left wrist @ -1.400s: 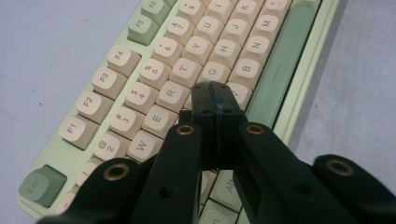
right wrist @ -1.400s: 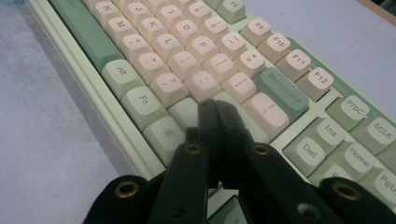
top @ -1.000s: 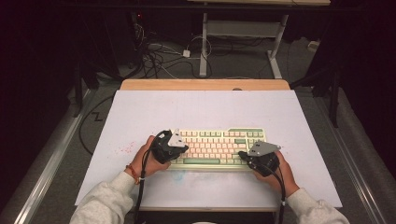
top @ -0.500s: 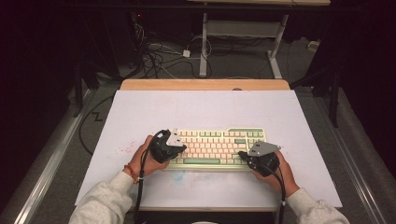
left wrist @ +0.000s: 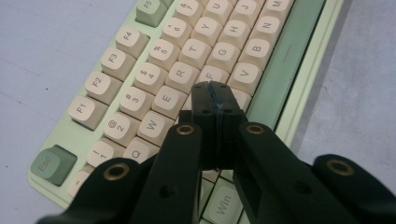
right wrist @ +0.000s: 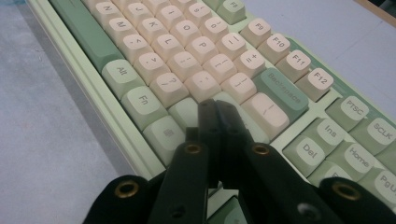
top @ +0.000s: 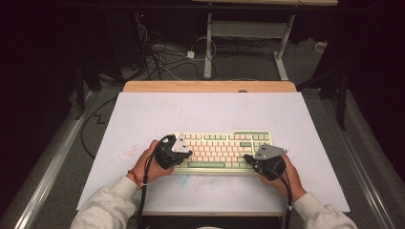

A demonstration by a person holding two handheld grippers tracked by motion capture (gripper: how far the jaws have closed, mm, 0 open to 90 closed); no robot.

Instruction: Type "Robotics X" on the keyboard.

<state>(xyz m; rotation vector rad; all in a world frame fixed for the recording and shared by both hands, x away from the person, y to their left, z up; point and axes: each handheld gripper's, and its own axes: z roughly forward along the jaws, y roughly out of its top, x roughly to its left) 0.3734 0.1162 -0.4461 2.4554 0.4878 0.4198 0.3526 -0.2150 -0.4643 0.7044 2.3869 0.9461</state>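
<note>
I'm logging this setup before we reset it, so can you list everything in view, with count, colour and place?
keyboard: one, pale green case with cream and green keys, near middle of the mat.
mat: one, white, covering most of the table, faint red specks at its left.
table: one, light wood, its far edge showing beyond the mat.
cables: several, dark and white, on the floor behind the table.
frame legs: pale metal, on the floor behind.
left tool: one, black, jaws shut, tips over the keyboard's left keys.
right tool: one, black, jaws shut, tips over the right keys.
sleeves: two, light grey, bottom edge.
</note>
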